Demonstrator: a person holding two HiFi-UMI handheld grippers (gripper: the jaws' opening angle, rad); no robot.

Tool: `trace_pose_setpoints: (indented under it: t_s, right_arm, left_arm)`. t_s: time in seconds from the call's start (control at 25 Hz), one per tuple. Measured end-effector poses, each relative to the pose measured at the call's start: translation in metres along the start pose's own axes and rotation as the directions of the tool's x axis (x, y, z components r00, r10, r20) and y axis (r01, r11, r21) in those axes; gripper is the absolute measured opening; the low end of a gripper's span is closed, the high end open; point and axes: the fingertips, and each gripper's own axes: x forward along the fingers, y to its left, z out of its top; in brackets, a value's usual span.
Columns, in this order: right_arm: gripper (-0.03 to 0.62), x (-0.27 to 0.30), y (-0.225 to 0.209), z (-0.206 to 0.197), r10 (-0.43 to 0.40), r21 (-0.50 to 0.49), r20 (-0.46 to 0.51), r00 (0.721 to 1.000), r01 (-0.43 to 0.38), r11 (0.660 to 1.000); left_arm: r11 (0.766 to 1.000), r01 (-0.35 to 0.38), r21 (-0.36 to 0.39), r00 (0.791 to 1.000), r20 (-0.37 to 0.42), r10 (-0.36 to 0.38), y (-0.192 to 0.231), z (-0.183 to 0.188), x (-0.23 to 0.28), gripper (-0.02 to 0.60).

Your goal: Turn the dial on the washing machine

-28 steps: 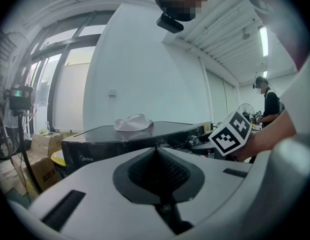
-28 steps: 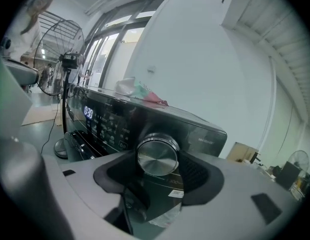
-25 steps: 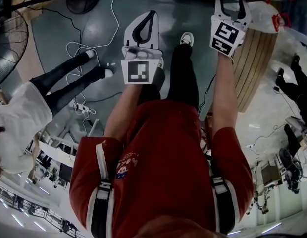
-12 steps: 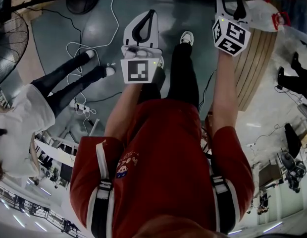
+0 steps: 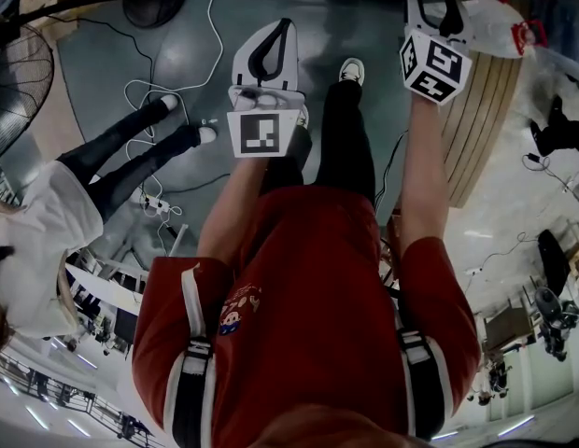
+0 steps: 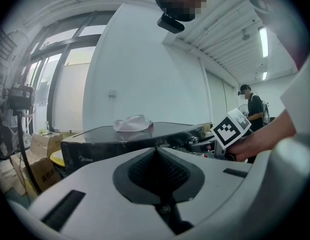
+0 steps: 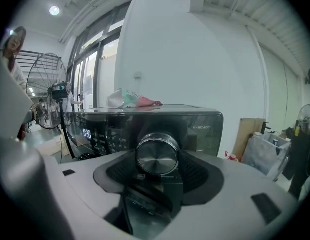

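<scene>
Right gripper (image 7: 157, 159) was closed on the washing machine's dial (image 7: 156, 151); the round metal knob sat between its dark pads (image 7: 202, 171), one against each side. Dial was on the front panel of the dark washing machine (image 7: 202, 129), straight ahead of this gripper. Lit digits of the display (image 7: 87, 133) were left of the dial. A crumpled cloth (image 7: 130, 100) lay on the machine's top, above and behind the gripper. Further left stood a big floor fan (image 7: 47, 91); to the right, a cardboard sheet (image 7: 250, 131) and a plastic bag (image 7: 267, 151). Left gripper (image 6: 156, 151) had its jaws together, nothing between them, held well apart from the machine and low in front of it. From there, the right gripper's marker cube (image 6: 231, 129) and the hand (image 6: 255, 144) holding it were up to the right, at the machine's front edge. Cardboard boxes (image 6: 37, 156) sat to the left of the left gripper. Head view: both arms were stretched forward, left gripper lower and nearer the body, and a seated person (image 5: 47, 222) was off to the left on the floor.
</scene>
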Motion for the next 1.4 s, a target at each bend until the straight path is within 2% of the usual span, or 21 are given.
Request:
trace_pose_setpoints:
  t_s: [0.28, 0.48, 0.68, 0.8, 0.92, 1.0, 1.4]
  right_arm:
    - [0.275, 0.003, 0.002, 0.001, 0.021, 0.038, 0.003, 1.000, -0.021, 0.999]
    - [0.275, 0.001, -0.002, 0.002, 0.053, 0.146, 0.017, 0.998, -0.054, 0.988]
    - [0.275, 0.002, -0.004, 0.000, 0.079, 0.261, 0.030, 0.996, -0.084, 0.962]
    - [0.275, 0.001, -0.005, -0.001, 0.098, 0.349, 0.047, 0.994, -0.108, 0.931]
    - [0.275, 0.002, -0.007, -0.002, 0.123, 0.468, 0.080, 0.989, -0.147, 0.872]
    - [0.275, 0.002, -0.009, -0.002, 0.130, 0.513, 0.098, 0.987, -0.162, 0.843]
    - [0.275, 0.001, -0.011, -0.003, 0.120, 0.511, 0.103, 0.987, -0.156, 0.845]
  left_arm:
    - [1.000, 0.007, 0.005, 1.000, 0.011, -0.007, 0.002, 0.002, 0.003, 0.016]
    - [1.000, 0.004, 0.009, 1.000, 0.017, -0.004, 0.001, 0.006, 0.003, 0.016]
    - [1.000, 0.001, 0.002, 1.000, 0.014, -0.001, 0.003, 0.006, 0.003, 0.015]
    - [1.000, 0.001, -0.003, 1.000, 0.015, -0.001, 0.004, 0.007, 0.003, 0.015]
    - [1.000, -0.002, -0.012, 1.000, 0.012, 0.003, 0.005, 0.005, 0.003, 0.016]
    - [1.000, 0.000, 0.002, 1.000, 0.012, 0.000, 0.005, 0.003, 0.004, 0.016]
    - [1.000, 0.002, -0.002, 1.000, 0.022, -0.002, 0.005, 0.003, 0.004, 0.016]
